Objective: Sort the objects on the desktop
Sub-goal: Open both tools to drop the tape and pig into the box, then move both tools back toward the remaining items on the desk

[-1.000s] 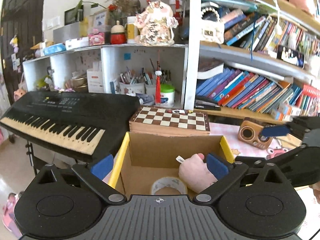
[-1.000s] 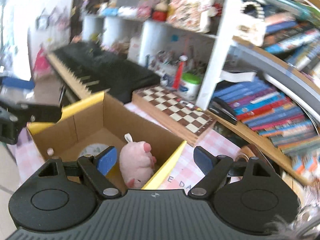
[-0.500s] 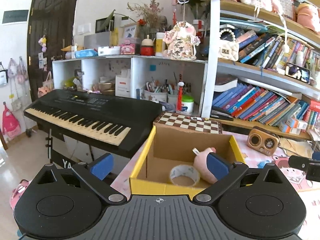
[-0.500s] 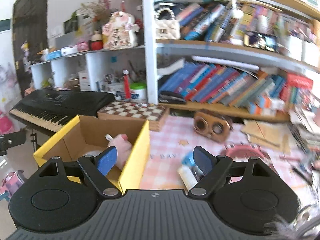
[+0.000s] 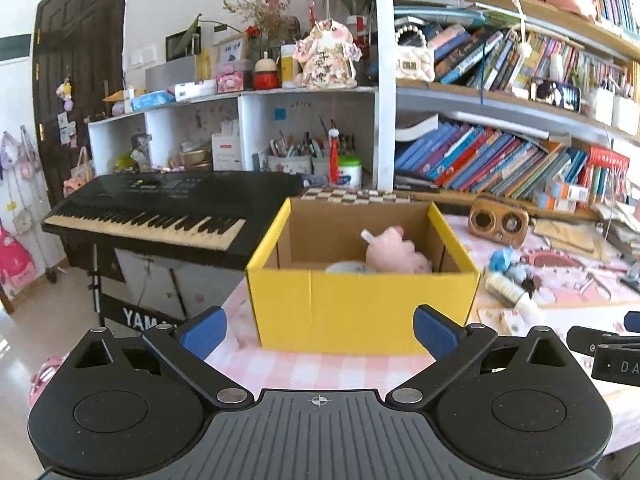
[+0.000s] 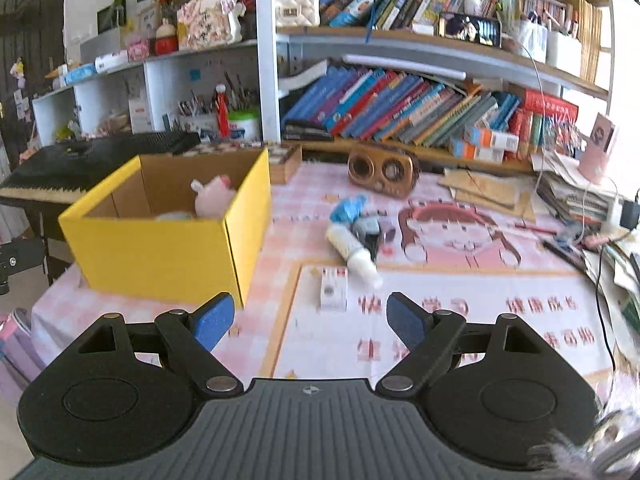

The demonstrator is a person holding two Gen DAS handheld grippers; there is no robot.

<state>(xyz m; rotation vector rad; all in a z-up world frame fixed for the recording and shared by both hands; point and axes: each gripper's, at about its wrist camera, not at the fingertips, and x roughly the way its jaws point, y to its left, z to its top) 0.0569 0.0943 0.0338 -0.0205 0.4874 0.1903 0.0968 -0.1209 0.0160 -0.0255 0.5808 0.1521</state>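
A yellow cardboard box [image 5: 360, 308] stands on the pink checked tablecloth; it also shows in the right wrist view [image 6: 160, 252]. Inside it lie a pink plush toy [image 5: 394, 254] and a tape roll [image 5: 350, 267]. My left gripper [image 5: 318, 330] is open and empty, in front of the box. My right gripper [image 6: 310, 320] is open and empty, above the mat to the right of the box. On the mat lie a small white box [image 6: 333, 290], a white tube [image 6: 356, 254] and a blue-grey toy [image 6: 360, 218].
A black keyboard [image 5: 160, 208] stands left of the table. A chessboard [image 5: 356, 196] lies behind the box. A wooden radio [image 6: 382, 170] sits near the bookshelf [image 6: 420, 100]. Papers and cables [image 6: 592, 208] crowd the right side.
Both grippers have pulled back and away from the box, which now sits farther off. The right gripper has swung right toward the mat. The plush stays in the box.
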